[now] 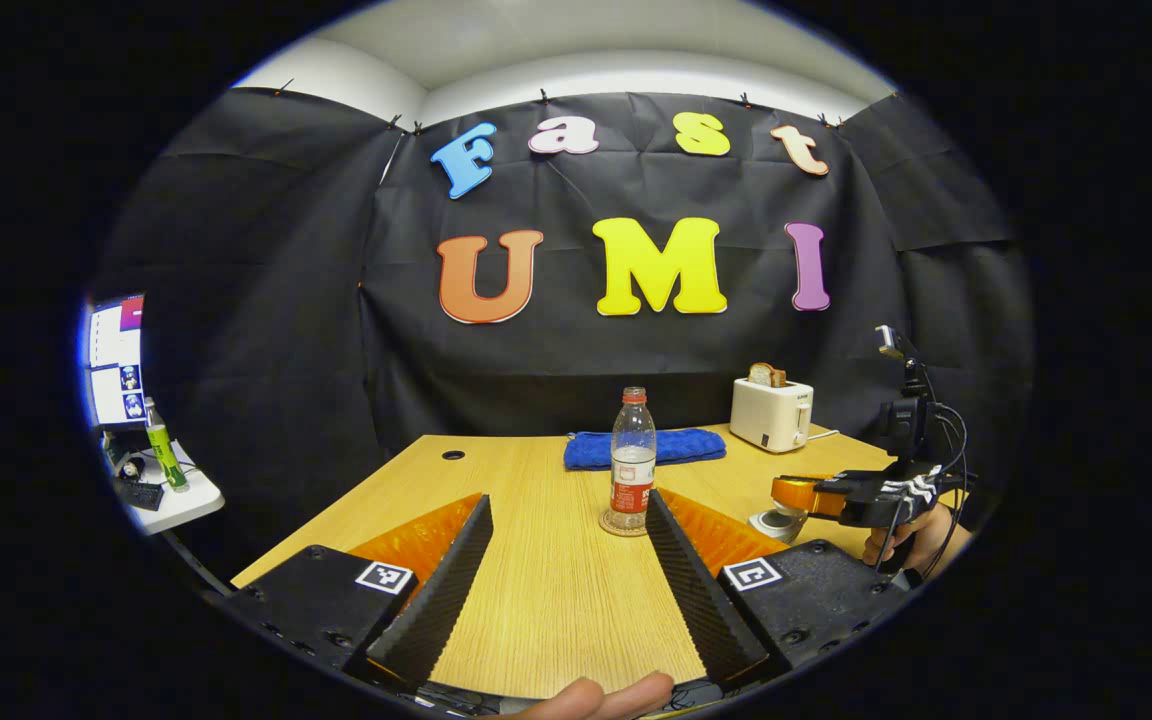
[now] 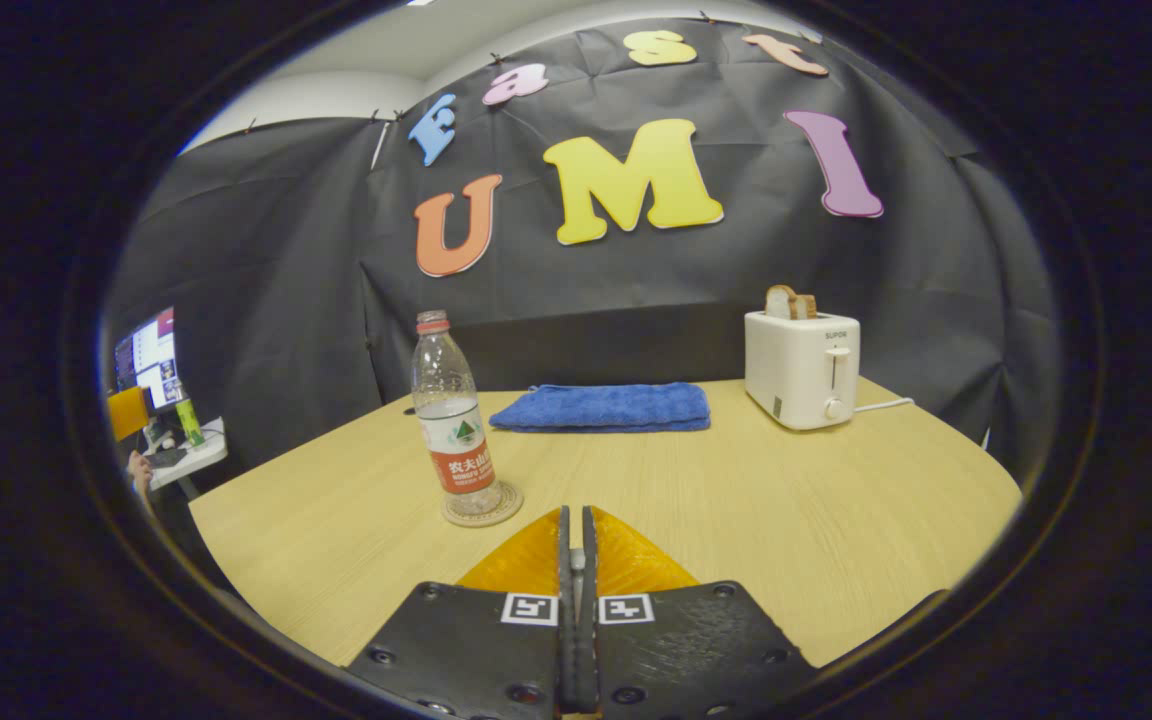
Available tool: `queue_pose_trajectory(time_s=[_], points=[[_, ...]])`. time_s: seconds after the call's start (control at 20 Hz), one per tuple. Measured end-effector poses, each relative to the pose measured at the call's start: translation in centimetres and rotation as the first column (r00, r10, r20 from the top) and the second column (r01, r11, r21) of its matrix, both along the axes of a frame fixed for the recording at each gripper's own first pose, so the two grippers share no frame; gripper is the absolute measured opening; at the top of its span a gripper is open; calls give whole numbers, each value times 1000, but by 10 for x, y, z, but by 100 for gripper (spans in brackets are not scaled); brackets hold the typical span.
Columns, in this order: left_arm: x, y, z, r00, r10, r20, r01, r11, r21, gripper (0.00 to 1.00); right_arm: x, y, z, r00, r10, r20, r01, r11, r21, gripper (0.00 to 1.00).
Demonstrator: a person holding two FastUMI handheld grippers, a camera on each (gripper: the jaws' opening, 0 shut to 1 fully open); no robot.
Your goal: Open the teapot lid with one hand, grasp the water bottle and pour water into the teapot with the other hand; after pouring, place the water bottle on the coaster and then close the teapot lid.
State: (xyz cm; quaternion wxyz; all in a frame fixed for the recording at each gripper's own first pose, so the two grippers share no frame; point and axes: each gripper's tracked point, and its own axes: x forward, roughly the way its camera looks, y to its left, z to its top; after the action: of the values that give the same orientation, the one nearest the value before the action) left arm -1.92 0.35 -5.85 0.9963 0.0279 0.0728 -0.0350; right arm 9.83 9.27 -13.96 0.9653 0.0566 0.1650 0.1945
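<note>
Booth: black cloth walls around a pale wooden desk (image 2: 786, 520), with a white side table (image 1: 181, 500) off to the left carrying a green bottle (image 1: 164, 455) and a screen (image 1: 116, 360) above it.
Water bottle: the water bottle (image 2: 451, 420) stands upright on the round coaster (image 2: 483, 508) near the middle of the desk — red cap on, partly filled.
Behind it: a folded blue towel (image 2: 604, 408) lies flat by the back wall; a white toaster (image 2: 802, 368) with bread in its slot stands to the right of the towel.
Left gripper: the left gripper (image 1: 568, 520) is spread wide, nothing between its fingers, the bottle well ahead of them.
Right gripper: the right gripper (image 2: 576, 530) has its fingers pressed together, with nothing visible between them; in the left gripper view it is at the desk's right side, held by a hand (image 1: 921, 545).
Teapot: a small white object (image 1: 774, 522) sits just under that gripper's tip — too hidden to name.
</note>
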Motion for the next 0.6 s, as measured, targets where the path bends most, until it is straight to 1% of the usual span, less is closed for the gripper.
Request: queue_pose_trajectory(time_s=[0.25,0.3,0.4,0.6], points=[[1,2,-1,1000,3,-6,-3,1000,6,97,-1,13,-6,1000,15,2,-15,1000,-22,0],[1,1,-1,1000,2,-9,-2,1000,8,97,-1,13,-7,1000,14,5,-14,1000,-28,2],[1,1,-3,1000,1,-10,-1,1000,22,96,0,11,-7,1000,1,12,-1,999,-39,2],[3,-1,-7,1000,-2,-20,2,1000,21,97,-1,13,-14,1000,5,-7,-5,999,-32,2]])
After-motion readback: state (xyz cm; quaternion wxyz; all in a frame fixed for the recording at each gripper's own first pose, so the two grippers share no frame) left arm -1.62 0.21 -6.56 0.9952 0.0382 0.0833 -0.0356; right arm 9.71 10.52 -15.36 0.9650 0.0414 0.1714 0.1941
